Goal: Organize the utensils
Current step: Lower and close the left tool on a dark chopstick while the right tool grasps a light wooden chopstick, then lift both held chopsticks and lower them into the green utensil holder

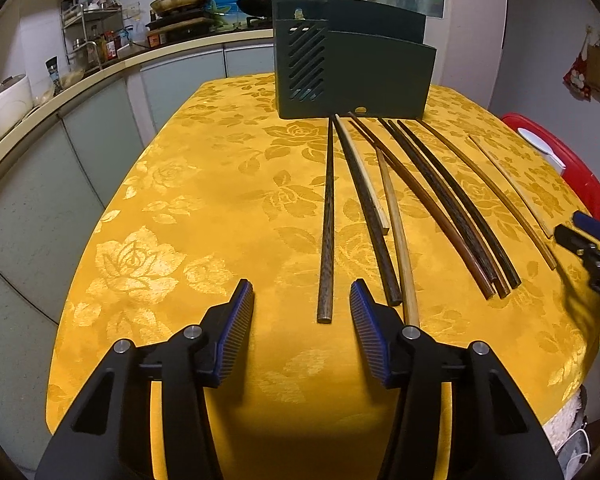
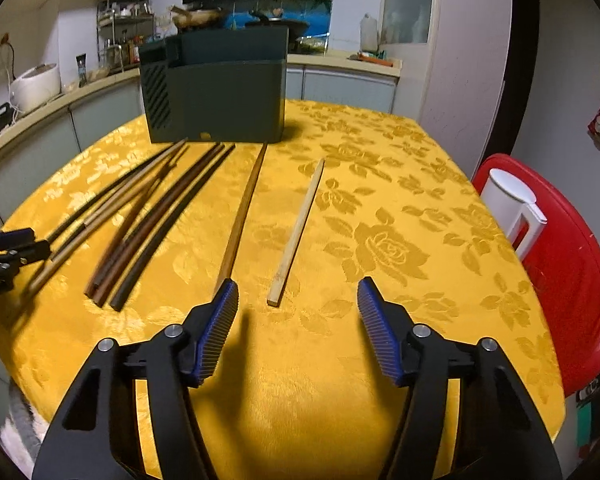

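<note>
Left tongs point(image 1: 302, 296): standing apart and empty above the tabletop point(image 1: 204, 208); you have the near end of a dark chopstick point(image 1: 326, 232) just ahead of the gap, nearer the right-hand pad
Right tongs point(image 2: 298, 294): also apart, nothing in them; the butt of a pale chopstick point(image 2: 298, 232) lies just ahead, between the pads but off toward the left one
Other sticks: a tan chopstick point(image 2: 242, 216) ends right beside the right tongs' left pad; the rest lie fanned between your two tongs
Holder point(image 2: 216, 96): the dark green box stands well ahead of both tongs, at the far tips of the sticks
Step in hand: likely lining each pair of tongs on one stick before the pinch
Doing it well: centre the stick in the gap first, come low so the pads straddle it, and close on one stick only; on the right, keep the left pad clear of the tan neighbour
Risk: a thin stick on cloth may roll or pivot if you catch only its tip
Hard to make out: the holder's compartments, since you see only its outer walls; where the bunched dark sticks overlap; the tan stick's very end, hidden by a pad
</note>
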